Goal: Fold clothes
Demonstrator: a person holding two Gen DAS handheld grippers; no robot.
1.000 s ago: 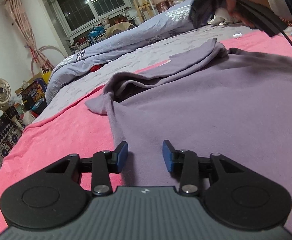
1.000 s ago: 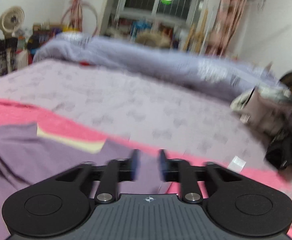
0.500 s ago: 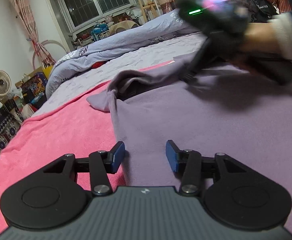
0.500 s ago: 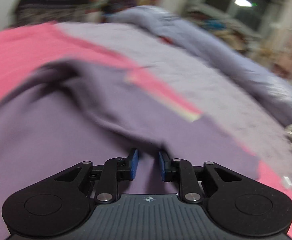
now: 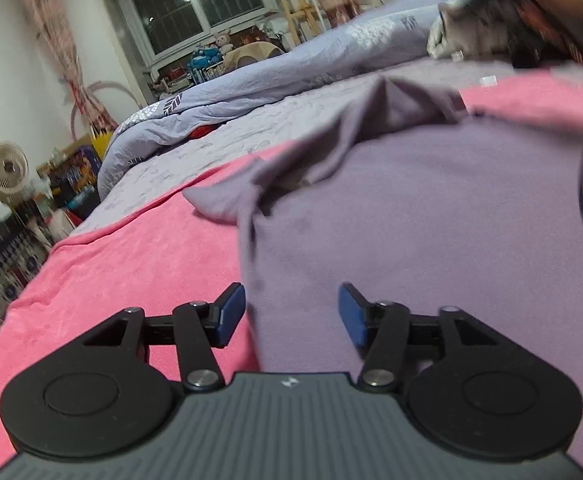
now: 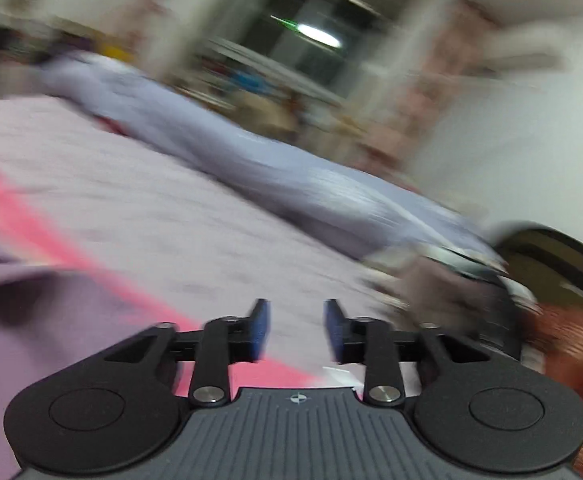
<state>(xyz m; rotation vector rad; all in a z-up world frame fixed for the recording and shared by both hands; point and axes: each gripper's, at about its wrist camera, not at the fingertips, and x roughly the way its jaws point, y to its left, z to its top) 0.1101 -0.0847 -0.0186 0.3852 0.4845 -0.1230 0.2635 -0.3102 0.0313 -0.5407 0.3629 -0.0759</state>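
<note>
- Left wrist view, far left: a fan (image 5: 5,172) and clutter stand beside the bed; a pink blanket (image 5: 111,264) covers the near part of the bed, with a lilac sheet (image 5: 251,132) and a rumpled blue duvet (image 5: 291,68) beyond it
- Centre of the same view: the left tongs (image 5: 292,312) are spread and opening wider, low over the left side edge of the purple garment (image 5: 431,208); that edge runs into the gap between the pads, but the pads do not press on it, so nothing is pinched
- Right of that: the garment lies mostly flat on the pink blanket; one sleeve (image 5: 227,204) is bunched at its far left and a fold (image 5: 403,100) of cloth stands up at the far edge; no neat fold shows yet
- Right wrist view, heavily blurred: the right tongs (image 6: 297,330) are spread and opening, with nothing between them; the garment sits at the lower left of this view, off to the side of the tongs
- Judgement: folding has barely begun; the cloth looks spread but not squared, and every fold is left to do
</note>
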